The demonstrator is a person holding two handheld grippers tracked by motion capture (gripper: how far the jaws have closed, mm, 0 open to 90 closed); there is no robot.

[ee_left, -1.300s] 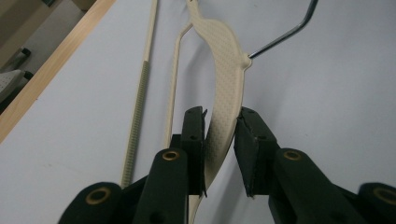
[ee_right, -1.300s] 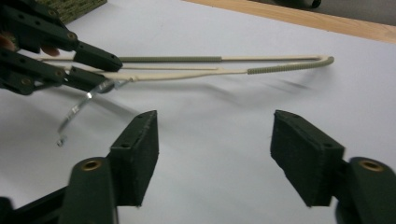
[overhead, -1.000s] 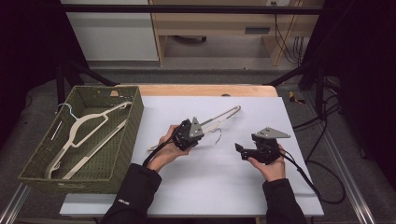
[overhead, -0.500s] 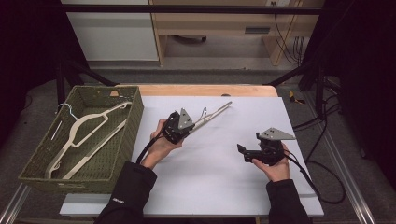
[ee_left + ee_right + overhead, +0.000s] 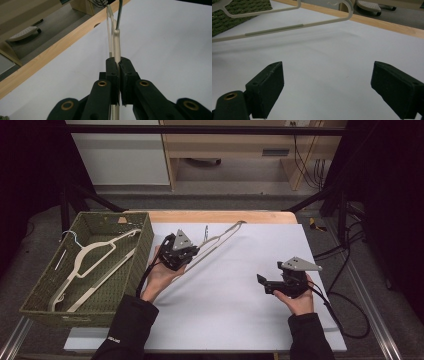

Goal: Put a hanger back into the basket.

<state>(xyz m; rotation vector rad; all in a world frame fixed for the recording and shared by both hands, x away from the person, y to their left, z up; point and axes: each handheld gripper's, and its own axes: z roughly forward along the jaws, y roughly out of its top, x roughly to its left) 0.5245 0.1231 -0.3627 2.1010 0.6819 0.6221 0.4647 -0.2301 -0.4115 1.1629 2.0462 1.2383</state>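
White paper covers my table (image 5: 235, 320). I keep my left gripper (image 5: 186, 254) clamped on the cream hanger (image 5: 220, 241), lifted clear to carry toward the green basket (image 5: 35, 295) beside it; my right gripper (image 5: 261, 282) waits, jaws wide, holding nothing.

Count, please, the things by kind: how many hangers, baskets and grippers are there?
Hangers: 2, one in the left gripper as held hanger, one as basket hanger
Baskets: 1, green basket
Grippers: 2, with the right gripper
Total: 5
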